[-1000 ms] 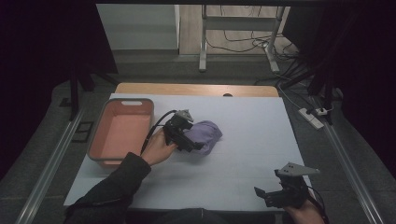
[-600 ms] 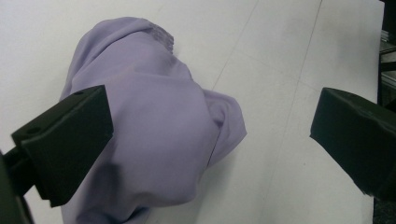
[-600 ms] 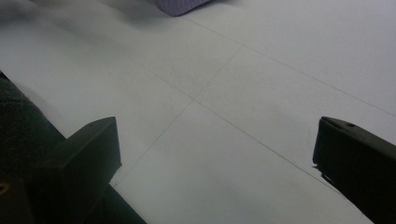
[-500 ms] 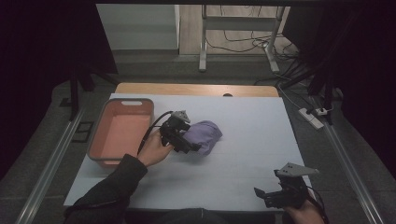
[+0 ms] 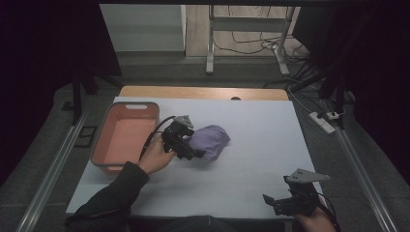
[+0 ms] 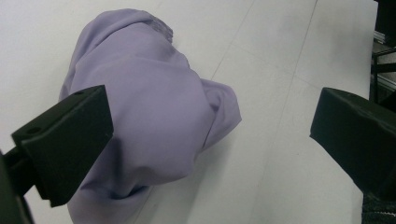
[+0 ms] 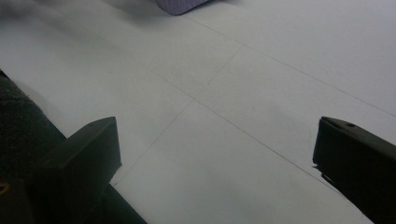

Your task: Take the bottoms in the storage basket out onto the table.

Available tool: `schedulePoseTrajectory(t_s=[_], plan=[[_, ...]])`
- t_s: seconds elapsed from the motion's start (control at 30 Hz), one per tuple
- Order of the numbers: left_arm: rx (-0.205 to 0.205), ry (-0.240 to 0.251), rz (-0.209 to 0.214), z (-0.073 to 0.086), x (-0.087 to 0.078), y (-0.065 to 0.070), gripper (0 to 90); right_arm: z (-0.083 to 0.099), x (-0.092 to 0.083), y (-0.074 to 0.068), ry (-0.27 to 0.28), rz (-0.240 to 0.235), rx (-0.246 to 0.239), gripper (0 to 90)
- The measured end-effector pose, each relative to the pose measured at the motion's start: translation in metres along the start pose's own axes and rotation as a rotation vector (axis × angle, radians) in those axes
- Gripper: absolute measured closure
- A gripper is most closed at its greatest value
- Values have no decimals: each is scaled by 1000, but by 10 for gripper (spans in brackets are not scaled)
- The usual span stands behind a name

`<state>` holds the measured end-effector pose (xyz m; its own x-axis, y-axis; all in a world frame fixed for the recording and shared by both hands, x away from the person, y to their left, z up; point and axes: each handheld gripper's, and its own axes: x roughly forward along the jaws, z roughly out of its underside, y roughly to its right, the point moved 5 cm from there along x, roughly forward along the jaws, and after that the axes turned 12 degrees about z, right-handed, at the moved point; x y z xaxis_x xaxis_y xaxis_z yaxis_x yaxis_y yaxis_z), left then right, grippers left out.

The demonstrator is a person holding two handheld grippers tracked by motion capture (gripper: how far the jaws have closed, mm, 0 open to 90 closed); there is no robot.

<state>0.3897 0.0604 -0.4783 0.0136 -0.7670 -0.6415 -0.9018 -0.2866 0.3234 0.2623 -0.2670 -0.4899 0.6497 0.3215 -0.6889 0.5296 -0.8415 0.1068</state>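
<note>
While the right gripper (image 5: 279, 203) waits wide apart at the lower right of the frame, the left gripper (image 5: 189, 147) is far nearer: its jaws, spread wide, meet the purple cloth (image 5: 209, 140) bunched mid-frame, just right of the pink tray (image 5: 126, 106).

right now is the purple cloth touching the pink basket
Apart. The high view shows the purple cloth lying on the white table to the right of the pink basket, with the left tongs between them.
</note>
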Motion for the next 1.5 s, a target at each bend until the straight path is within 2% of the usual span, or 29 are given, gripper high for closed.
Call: schedulePoseTrajectory(t_s=[0.4, 0.67, 1.0, 1.5], plan=[[-8, 0, 5, 5, -5, 5, 0, 0, 0, 0, 0, 2, -1, 5], [-1, 5, -19, 10, -12, 9, 0, 0, 0, 0, 2, 4, 3, 5], [-4, 34, 3, 13, -18, 13, 0, 0, 0, 1, 2, 8, 6, 5], [-11, 47, 19, 21, -24, 18, 0, 0, 0, 1, 6, 5, 7, 5]])
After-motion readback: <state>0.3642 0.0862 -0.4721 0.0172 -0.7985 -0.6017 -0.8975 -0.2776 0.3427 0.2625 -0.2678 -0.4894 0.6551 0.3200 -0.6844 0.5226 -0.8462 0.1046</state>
